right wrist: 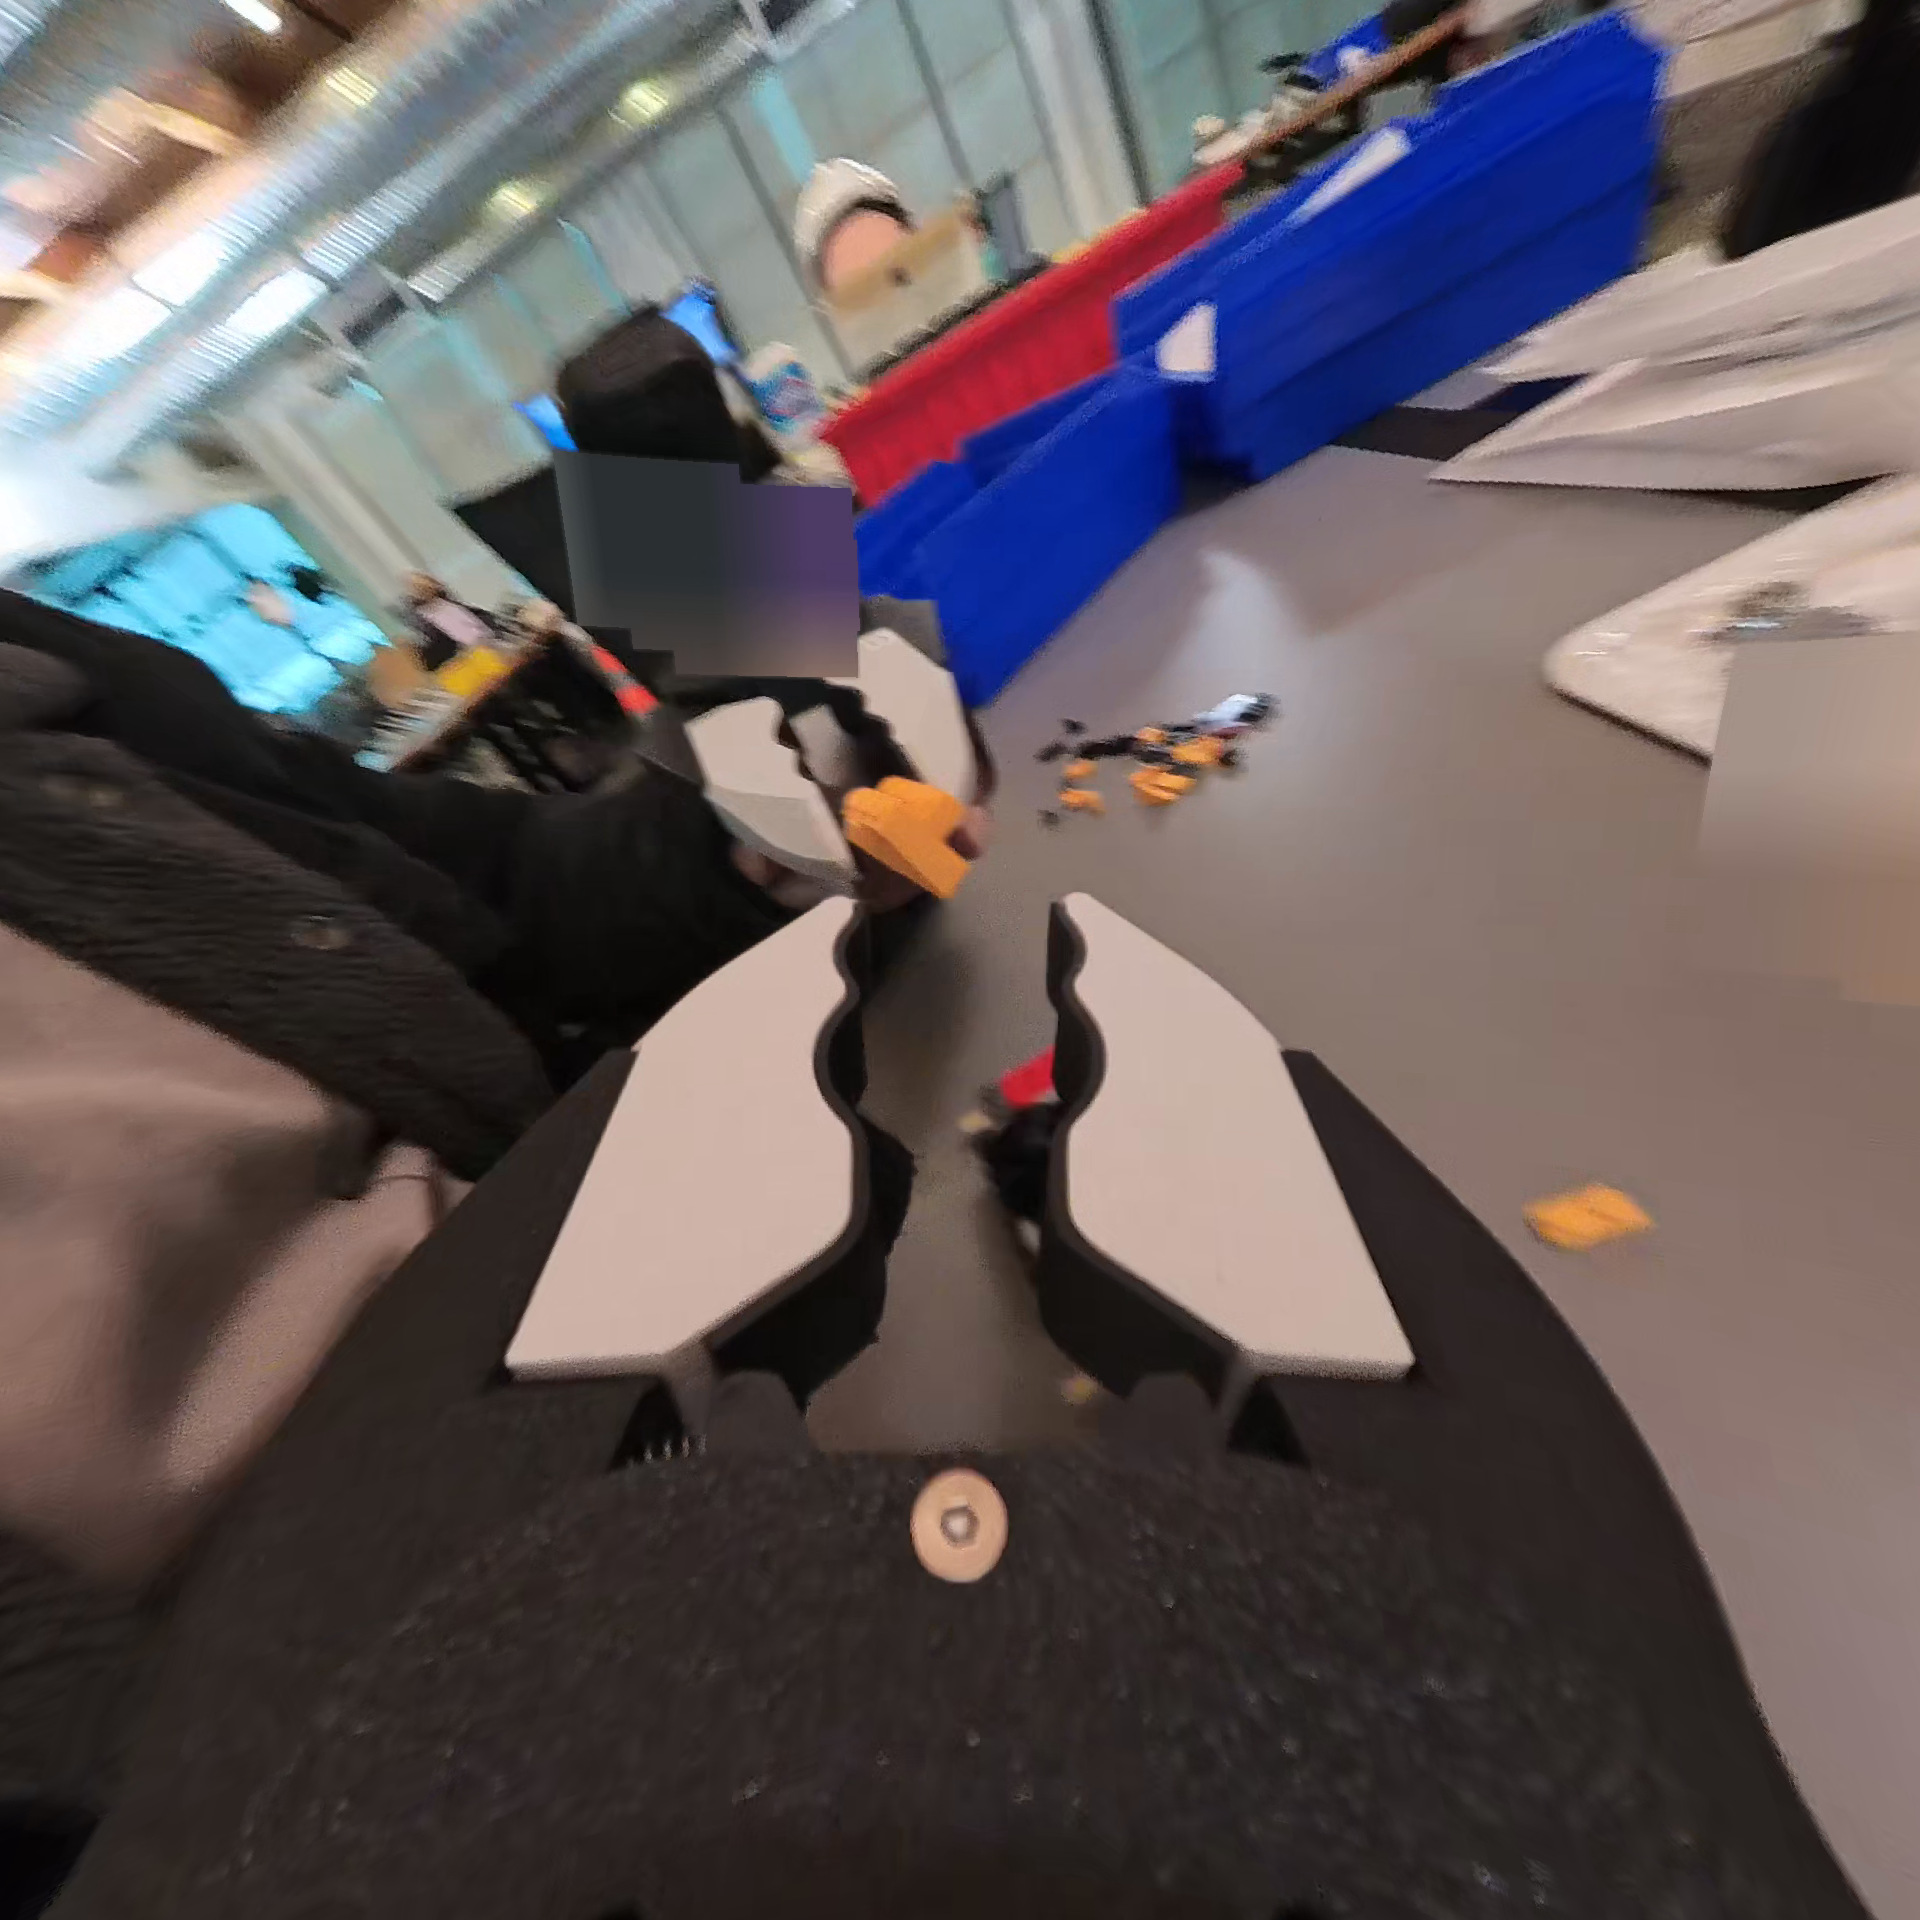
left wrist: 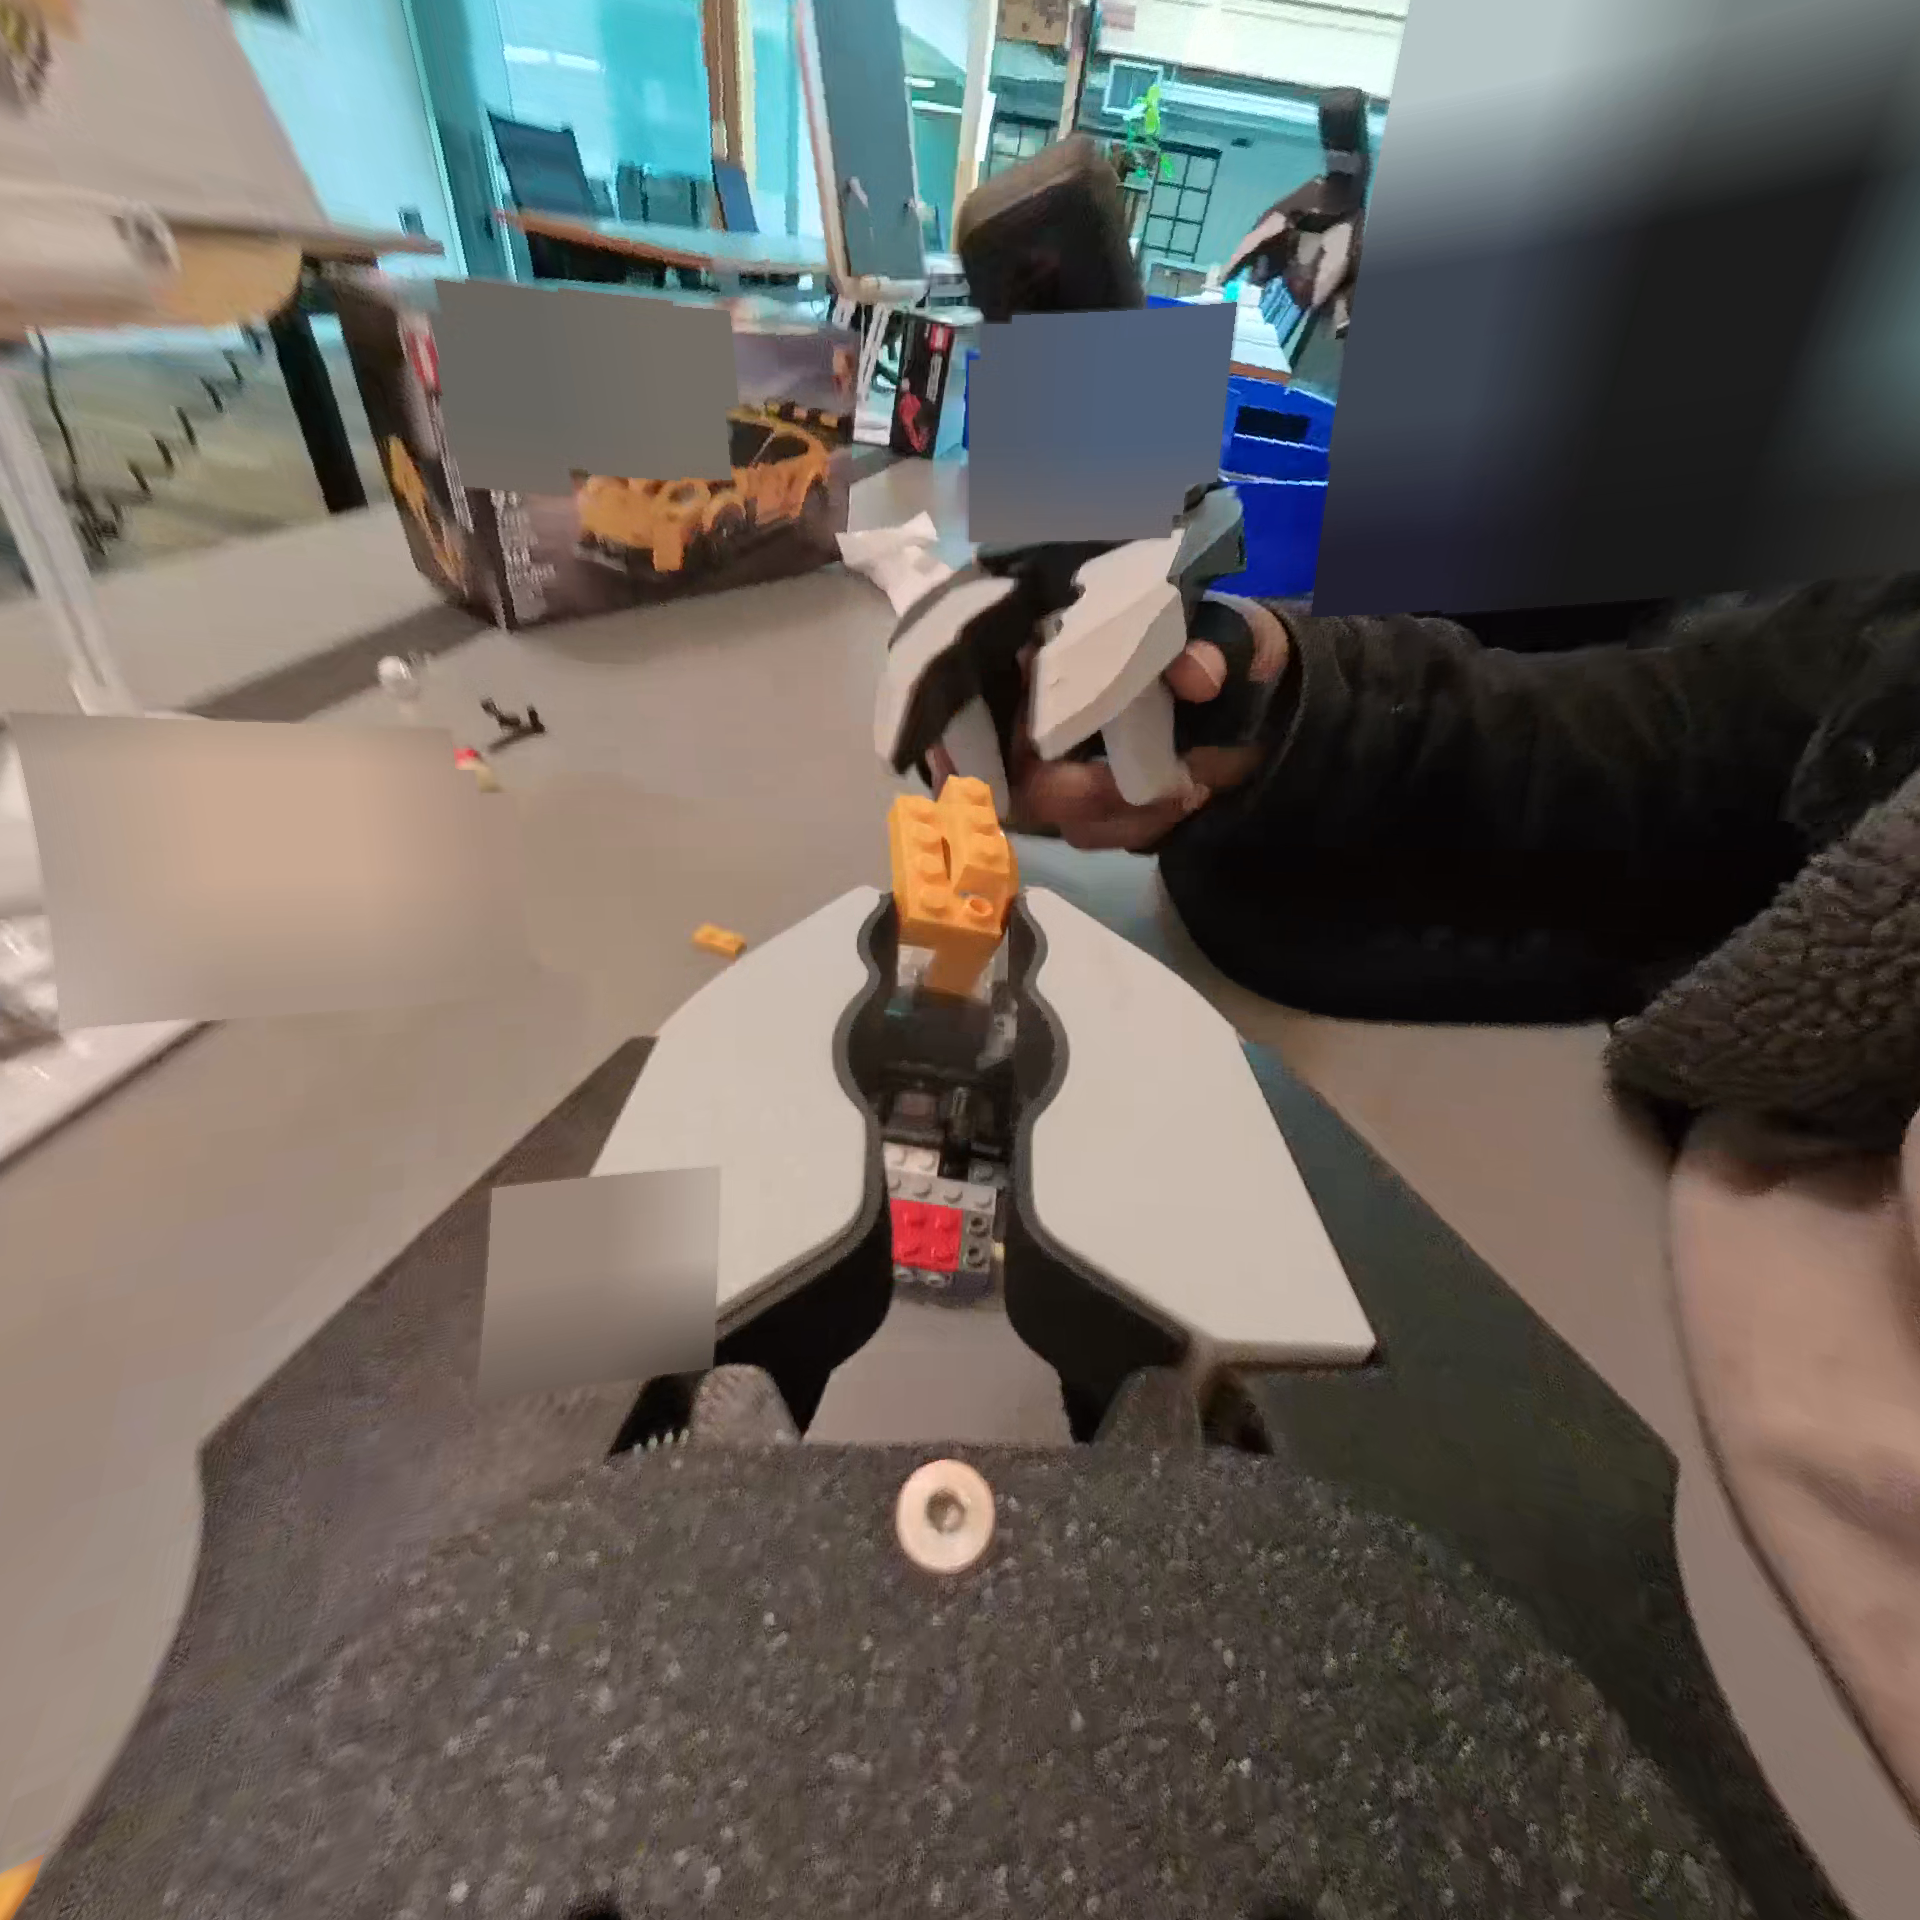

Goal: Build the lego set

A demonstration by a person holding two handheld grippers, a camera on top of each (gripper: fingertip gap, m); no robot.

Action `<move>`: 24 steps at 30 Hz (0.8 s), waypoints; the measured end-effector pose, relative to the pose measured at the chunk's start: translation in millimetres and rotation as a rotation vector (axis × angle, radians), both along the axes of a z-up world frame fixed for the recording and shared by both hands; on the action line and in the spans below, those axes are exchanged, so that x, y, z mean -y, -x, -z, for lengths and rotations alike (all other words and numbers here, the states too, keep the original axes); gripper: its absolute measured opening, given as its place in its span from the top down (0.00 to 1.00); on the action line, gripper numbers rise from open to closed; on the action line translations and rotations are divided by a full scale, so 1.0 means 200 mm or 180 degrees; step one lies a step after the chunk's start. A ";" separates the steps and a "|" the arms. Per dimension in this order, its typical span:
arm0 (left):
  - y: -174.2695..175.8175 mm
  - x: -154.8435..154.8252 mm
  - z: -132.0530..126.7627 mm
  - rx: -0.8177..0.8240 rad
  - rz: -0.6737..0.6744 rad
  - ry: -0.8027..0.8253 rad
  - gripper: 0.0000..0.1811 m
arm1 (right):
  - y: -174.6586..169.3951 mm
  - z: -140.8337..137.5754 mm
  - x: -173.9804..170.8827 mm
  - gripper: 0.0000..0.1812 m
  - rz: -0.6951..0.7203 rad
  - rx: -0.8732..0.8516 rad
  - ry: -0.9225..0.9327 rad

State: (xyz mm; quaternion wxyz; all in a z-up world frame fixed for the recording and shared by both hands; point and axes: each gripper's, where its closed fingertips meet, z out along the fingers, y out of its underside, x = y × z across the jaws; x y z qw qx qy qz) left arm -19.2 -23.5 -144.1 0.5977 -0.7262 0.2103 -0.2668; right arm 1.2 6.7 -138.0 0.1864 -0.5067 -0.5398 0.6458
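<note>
My left gripper (left wrist: pixel 951 914) is shut on a partly built lego model (left wrist: pixel 951 862). The model has an orange studded front, with black, grey and red bricks further back between the fingers. My right gripper (right wrist: pixel 956 914) is open and empty above the grey table (right wrist: pixel 1403 935). In the left wrist view it (left wrist: pixel 1060 769) hangs just beyond the model's orange end, held by a hand in a black sleeve. The right wrist view, which is blurred, shows the left gripper (right wrist: pixel 904 831) with the orange model (right wrist: pixel 904 826) ahead to the left.
A lego box (left wrist: pixel 623 499) with a yellow car on it stands at the back. Loose orange and black pieces (right wrist: pixel 1153 769) lie on the table, with single orange pieces (right wrist: pixel 1584 1214) (left wrist: pixel 719 938) apart. Blue bins (right wrist: pixel 1351 291) and a red bin (right wrist: pixel 1018 343) line the far edge. The grippers' ends are close to 5 centimetres from one another.
</note>
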 end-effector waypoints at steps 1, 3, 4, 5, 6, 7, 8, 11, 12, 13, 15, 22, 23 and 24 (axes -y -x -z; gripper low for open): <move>0.01 -0.01 0.02 0.0101 -0.0001 0.0113 0.89 | 0.00 0.02 -0.07 0.83 0.0155 0.0109 -0.0203; 0.03 -0.02 0.05 0.0260 0.0003 0.0298 0.89 | -0.02 0.10 -0.22 0.84 0.0425 0.0423 -0.0753; 0.04 -0.02 0.06 0.0308 0.0003 0.0364 0.89 | -0.04 0.16 -0.28 0.84 0.0462 0.0637 -0.1095; 0.05 -0.03 0.07 0.0330 0.0002 0.0416 0.89 | -0.05 0.22 -0.34 0.84 0.0448 0.0878 -0.1447; 0.05 -0.03 0.08 0.0331 -0.0004 0.0451 0.89 | -0.07 0.28 -0.40 0.84 0.0405 0.1089 -0.1784; 0.05 -0.03 0.09 0.0314 -0.0006 0.0481 0.89 | -0.07 0.33 -0.44 0.84 0.0332 0.1269 -0.2054; 0.05 -0.03 0.10 0.0283 -0.0014 0.0513 0.89 | -0.07 0.36 -0.46 0.84 0.0243 0.1401 -0.2193; 0.05 -0.04 0.14 0.0206 -0.0053 0.0576 0.89 | 0.00 0.41 -0.44 0.84 0.0038 0.1659 -0.2079; 0.06 -0.04 0.14 0.0212 -0.0056 0.0588 0.89 | 0.02 0.44 -0.44 0.84 0.0017 0.1774 -0.2093; 0.06 -0.04 0.14 0.0223 -0.0057 0.0604 0.89 | 0.04 0.47 -0.45 0.84 0.0011 0.1876 -0.2131; 0.06 -0.04 0.15 0.0241 -0.0056 0.0624 0.89 | 0.07 0.51 -0.44 0.84 -0.0040 0.2012 -0.2156; 0.05 -0.03 0.15 0.0243 0.0017 0.0667 0.89 | 0.10 0.57 -0.44 0.87 -0.0473 0.1985 -0.2376; 0.05 -0.03 0.15 0.0231 0.0017 0.0666 0.89 | 0.11 0.57 -0.44 0.88 -0.0509 0.1947 -0.2395; 0.04 -0.03 0.16 0.0205 0.0014 0.0675 0.89 | 0.11 0.57 -0.44 0.91 -0.0563 0.1909 -0.2415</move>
